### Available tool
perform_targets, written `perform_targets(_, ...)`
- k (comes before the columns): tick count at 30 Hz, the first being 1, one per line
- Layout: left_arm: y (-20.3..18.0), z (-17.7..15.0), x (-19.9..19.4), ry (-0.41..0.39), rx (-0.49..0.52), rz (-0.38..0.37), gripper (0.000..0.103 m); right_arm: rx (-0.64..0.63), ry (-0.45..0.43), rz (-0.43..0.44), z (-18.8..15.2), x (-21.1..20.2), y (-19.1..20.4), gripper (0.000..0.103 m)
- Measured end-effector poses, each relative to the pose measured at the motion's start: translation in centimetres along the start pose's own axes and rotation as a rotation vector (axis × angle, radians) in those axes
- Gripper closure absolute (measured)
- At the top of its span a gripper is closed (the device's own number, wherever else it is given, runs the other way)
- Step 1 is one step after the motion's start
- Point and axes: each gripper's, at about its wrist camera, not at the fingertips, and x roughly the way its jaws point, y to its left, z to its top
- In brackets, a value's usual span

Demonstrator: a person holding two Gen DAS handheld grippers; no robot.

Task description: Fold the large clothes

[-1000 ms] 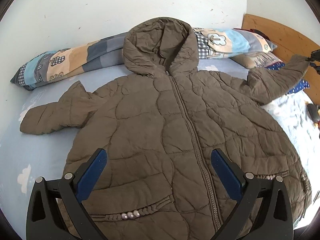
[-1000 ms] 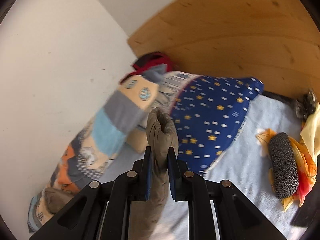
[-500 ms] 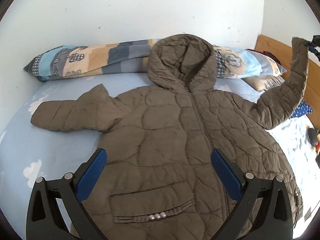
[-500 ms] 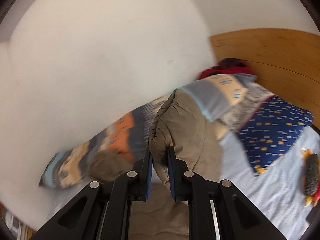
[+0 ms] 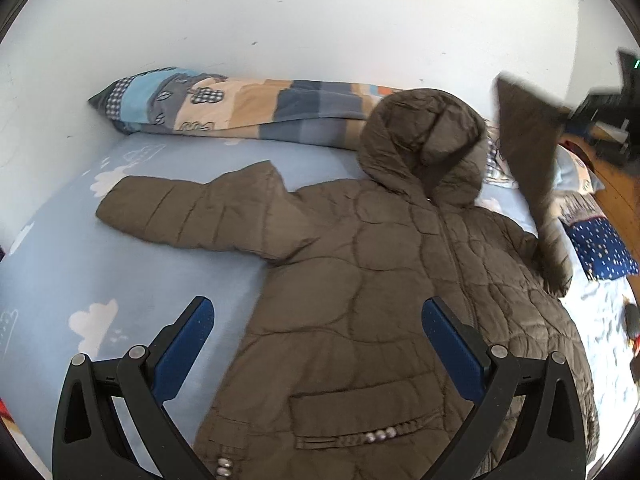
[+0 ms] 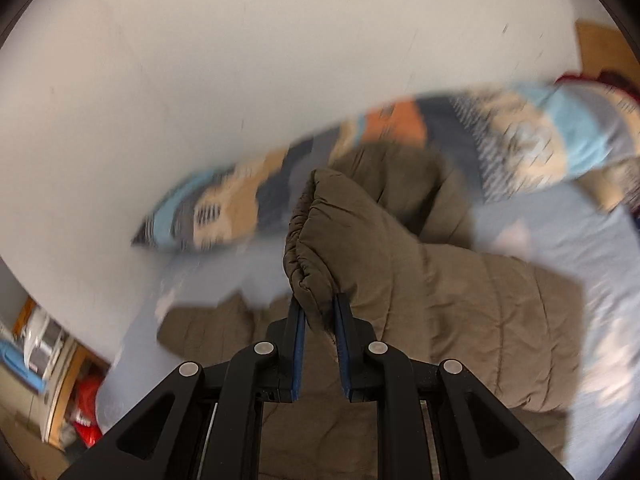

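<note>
Sleeve-folding is in hand: the jacket (image 5: 380, 288) lies zipped, front up, on the bed (image 5: 100, 280), its right sleeve cuff (image 6: 316, 240) clamped and raised by the right gripper (image 6: 320, 312). The left gripper (image 5: 318, 328) is held wide open, empty, above the near hem. Next, the sleeve is likely to be laid across the chest.

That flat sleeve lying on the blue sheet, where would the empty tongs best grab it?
At the cuff end of the flat brown quilted sleeve, coming from the open sheet side: it lies flat, unobstructed, its end free for the open left tongs.
</note>
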Motion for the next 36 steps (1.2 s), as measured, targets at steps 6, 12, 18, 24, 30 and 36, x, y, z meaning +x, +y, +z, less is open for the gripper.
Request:
perform_targets(6,1.2,0.2,0.4,0.017,-0.037,0.005,0.000,0.021,0.196,0.009,-8.7,11.5,1.6,0.088)
perform_targets(12,1.0,0.2,0.4,0.020,-0.030,0.007,0.000,-0.011,0.288,-0.032,-12.8,16.0,2.7,0.077)
perform_targets(18,1.0,0.2,0.7,0.018,-0.031,0.004,0.000,0.000,0.243,0.164,-10.9,10.8,1.4,0.052)
perform_targets(24,0.3,0.2,1.1,0.033,-0.028,0.002,0.000,0.006,0.087,-0.150,-6.9,5.9,-5.9,0.045)
perform_targets(30,-0.2,0.0,1.6,0.037,-0.009,0.006,0.000,0.099,0.126,-0.470,-7.2,5.6,-16.9,0.045)
perform_targets(36,-1.0,-0.3,2.5,0.060,0.010,0.009,0.000,0.205,0.251,-0.469,-10.0,7.7,-22.6,0.044)
